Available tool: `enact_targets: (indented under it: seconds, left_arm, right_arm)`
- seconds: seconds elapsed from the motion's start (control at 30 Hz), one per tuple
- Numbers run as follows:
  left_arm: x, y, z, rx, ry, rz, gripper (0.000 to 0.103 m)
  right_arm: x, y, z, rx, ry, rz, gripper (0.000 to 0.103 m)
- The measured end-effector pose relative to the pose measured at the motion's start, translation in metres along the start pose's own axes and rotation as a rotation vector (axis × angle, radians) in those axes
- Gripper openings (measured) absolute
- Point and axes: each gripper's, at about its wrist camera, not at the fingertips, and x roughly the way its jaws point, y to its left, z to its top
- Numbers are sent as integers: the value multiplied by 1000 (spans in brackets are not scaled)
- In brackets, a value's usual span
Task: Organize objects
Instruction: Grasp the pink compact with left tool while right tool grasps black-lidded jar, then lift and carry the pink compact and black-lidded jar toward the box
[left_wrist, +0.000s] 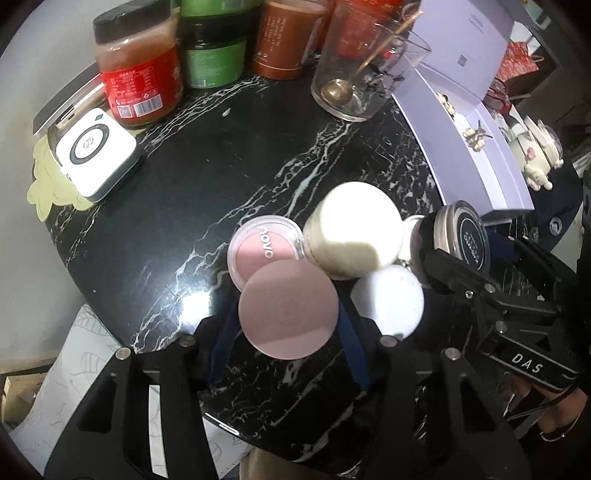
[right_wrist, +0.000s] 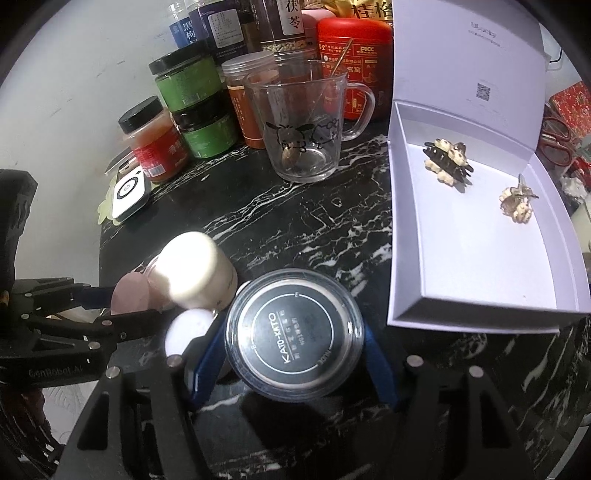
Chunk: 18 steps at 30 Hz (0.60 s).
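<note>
Two grippers are working side by side at the near edge of a black marble table (left_wrist: 258, 155). The left gripper (left_wrist: 288, 314) is clamping a pink round container (left_wrist: 288, 310) between its blue pads, flat top facing the camera. Crowding it are a pink compact (left_wrist: 255, 247), a cream-capped bottle (left_wrist: 351, 229) and a white round lid (left_wrist: 388, 299), all touching or just beside one another. The right gripper (right_wrist: 295, 332) is gripping a black-lidded jar (right_wrist: 295, 332), which is standing upright with its axis vertical and its lid facing the camera; the cream-capped bottle and the white round lid are sitting just to its left.

To the right, an open white box (right_wrist: 480, 302) is lying with its lid raised, holding two hair clips (right_wrist: 447, 162). At the far edge, a glass mug (right_wrist: 306, 122) with a spoon, a red-labelled jar (right_wrist: 155, 144), green jars (right_wrist: 195, 99) and further containers are lining the wall; a white square device (left_wrist: 96, 155) is resting at the left rim. The table's middle is remaining open between the grippers and the back row.
</note>
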Motion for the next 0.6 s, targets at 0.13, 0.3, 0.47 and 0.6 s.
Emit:
enact_targets:
  seconds: [0.13,0.3,0.47,0.6]
  left_arm:
    - [-10,-6,-7,18,4,-4,51]
    - [-25,-10,-23,28,-1,-6,51]
    - [-29,-35,-34,15,-5,-4,51]
    - [-45,-54,-56,-18,-39,23,51]
  right_arm:
    - [-12,-1,-8,1,2,2,70]
    - [-28,-2,-21,-23,11,13,70]
    - [-51,-10,-39,-60,3,44,70]
    - [-72,-21,-58,-126,-6,102,70]
